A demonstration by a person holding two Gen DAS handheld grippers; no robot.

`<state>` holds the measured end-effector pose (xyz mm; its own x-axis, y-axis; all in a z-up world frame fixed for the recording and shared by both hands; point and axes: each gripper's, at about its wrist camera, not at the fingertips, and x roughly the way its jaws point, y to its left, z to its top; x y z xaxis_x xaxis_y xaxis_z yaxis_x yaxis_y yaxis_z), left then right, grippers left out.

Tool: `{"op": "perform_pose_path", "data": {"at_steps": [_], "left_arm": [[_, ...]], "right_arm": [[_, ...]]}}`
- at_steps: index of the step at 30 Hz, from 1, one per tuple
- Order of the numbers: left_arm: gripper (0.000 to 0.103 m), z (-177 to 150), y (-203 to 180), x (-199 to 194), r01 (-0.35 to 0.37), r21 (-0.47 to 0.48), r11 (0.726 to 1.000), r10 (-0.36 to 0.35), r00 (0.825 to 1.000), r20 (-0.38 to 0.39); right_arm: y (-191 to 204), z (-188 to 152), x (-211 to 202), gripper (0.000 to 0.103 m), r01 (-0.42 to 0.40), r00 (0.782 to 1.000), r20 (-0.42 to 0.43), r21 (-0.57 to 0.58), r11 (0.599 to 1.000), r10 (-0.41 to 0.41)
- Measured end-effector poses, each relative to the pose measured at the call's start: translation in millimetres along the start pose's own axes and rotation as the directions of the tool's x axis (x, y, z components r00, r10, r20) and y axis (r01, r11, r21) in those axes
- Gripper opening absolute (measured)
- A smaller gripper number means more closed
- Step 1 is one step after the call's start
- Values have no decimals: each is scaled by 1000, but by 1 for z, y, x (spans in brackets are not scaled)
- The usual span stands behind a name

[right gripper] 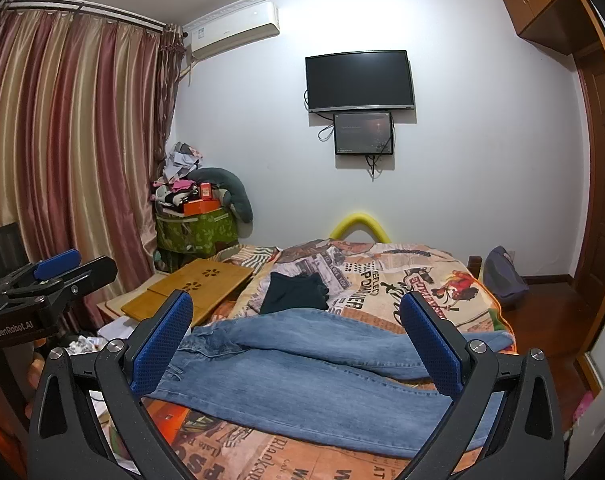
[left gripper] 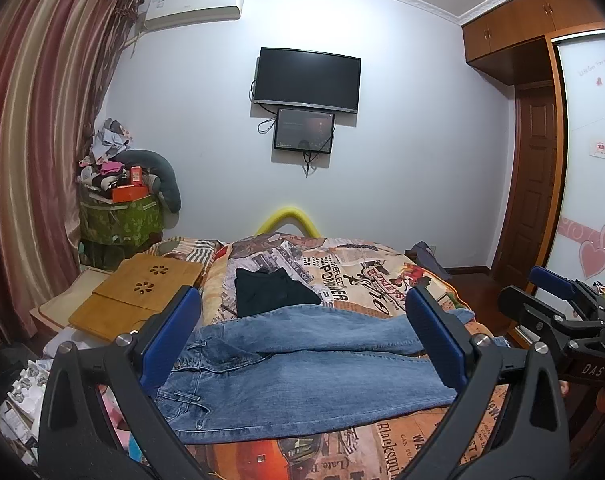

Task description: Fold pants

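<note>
Blue jeans (left gripper: pixel 302 368) lie spread across the bed, waistband to the left, legs running right; they also show in the right wrist view (right gripper: pixel 314 380). My left gripper (left gripper: pixel 302 312) is open and empty, held above the near edge of the jeans. My right gripper (right gripper: pixel 298 316) is open and empty, also above the jeans. The right gripper shows at the right edge of the left wrist view (left gripper: pixel 558 300). The left gripper shows at the left edge of the right wrist view (right gripper: pixel 54 272).
A folded black garment (left gripper: pixel 270 292) lies on the patterned bedspread (left gripper: pixel 362 280) behind the jeans. A bamboo lap tray (left gripper: pixel 142 296) sits left of the bed. A cluttered green box (left gripper: pixel 118 220), curtains, a wall TV (left gripper: pixel 306 80) and a wardrobe (left gripper: pixel 542 160) surround the bed.
</note>
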<state>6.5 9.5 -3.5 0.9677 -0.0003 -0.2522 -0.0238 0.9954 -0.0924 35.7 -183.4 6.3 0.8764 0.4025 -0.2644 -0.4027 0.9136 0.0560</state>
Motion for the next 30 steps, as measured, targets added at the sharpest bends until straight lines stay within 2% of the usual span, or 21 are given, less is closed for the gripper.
{"op": "perform_pose_path", "data": {"at_steps": [30], "left_arm": [[103, 1, -5, 1, 5, 12, 1000, -5, 1000, -1]], "right_arm": [[1, 0, -2, 103, 0, 1000, 0, 2, 1000, 0]]}}
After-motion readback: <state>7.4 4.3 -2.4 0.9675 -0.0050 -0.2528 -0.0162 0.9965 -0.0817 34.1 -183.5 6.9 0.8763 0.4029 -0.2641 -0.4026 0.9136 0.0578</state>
